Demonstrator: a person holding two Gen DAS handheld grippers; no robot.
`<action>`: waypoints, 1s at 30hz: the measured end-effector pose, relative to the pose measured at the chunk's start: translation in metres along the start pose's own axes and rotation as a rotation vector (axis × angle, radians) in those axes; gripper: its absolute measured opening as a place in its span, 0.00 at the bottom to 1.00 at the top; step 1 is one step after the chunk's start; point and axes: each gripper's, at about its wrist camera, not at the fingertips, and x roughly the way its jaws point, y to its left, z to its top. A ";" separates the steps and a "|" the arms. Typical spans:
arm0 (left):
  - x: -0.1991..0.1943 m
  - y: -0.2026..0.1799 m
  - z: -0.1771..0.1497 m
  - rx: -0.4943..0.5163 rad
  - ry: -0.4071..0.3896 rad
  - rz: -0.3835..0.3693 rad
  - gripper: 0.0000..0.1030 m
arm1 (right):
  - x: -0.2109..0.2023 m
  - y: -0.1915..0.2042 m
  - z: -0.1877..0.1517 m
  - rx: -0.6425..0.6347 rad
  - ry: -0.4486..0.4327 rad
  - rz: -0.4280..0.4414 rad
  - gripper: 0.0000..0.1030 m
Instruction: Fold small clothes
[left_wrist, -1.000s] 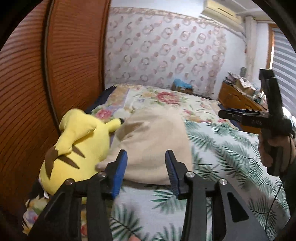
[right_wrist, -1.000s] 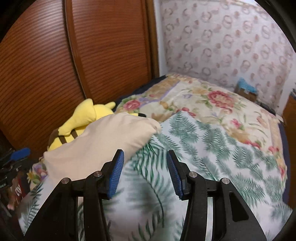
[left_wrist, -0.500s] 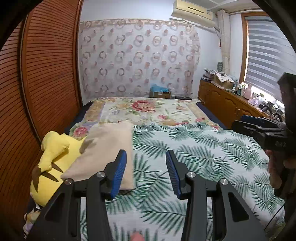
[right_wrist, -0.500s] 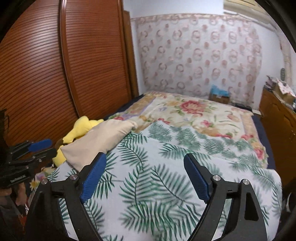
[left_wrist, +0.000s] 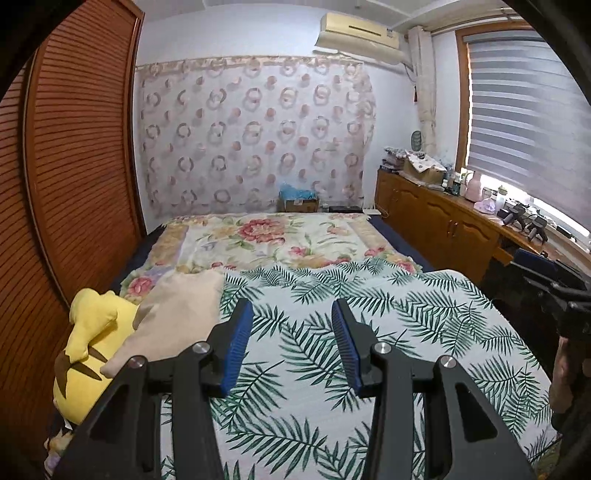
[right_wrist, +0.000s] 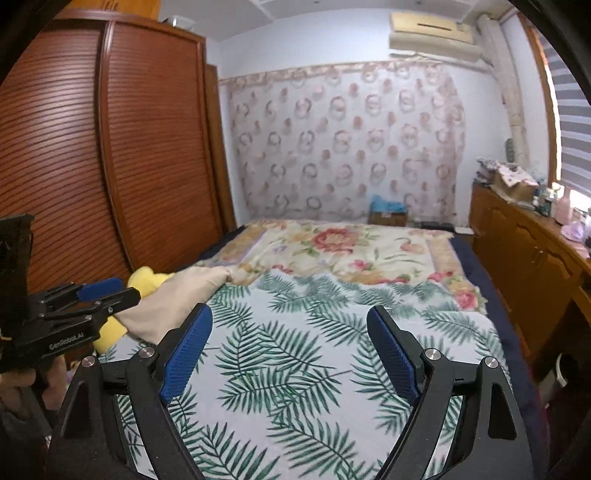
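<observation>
beige cloth (left_wrist: 177, 314): we are leaving it bunched by the yellow plush toy (left_wrist: 88, 343) on the bed (left_wrist: 424, 306); right claw (right_wrist: 290, 350) now spread wide, left claw (left_wrist: 291, 343) half open, both empty, fold seemingly done.

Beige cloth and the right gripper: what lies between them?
Only bare leaf-print bedspread separates the beige cloth from the open right gripper, seen in the right wrist view.
</observation>
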 end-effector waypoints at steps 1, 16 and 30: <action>-0.001 -0.001 0.001 -0.001 -0.002 -0.002 0.42 | -0.004 -0.001 -0.001 0.002 -0.007 -0.011 0.85; -0.011 -0.011 0.004 0.013 -0.015 0.002 0.43 | -0.022 -0.012 -0.004 0.032 -0.039 -0.096 0.85; -0.011 -0.012 0.003 0.014 -0.016 0.003 0.43 | -0.023 -0.013 -0.005 0.032 -0.042 -0.098 0.85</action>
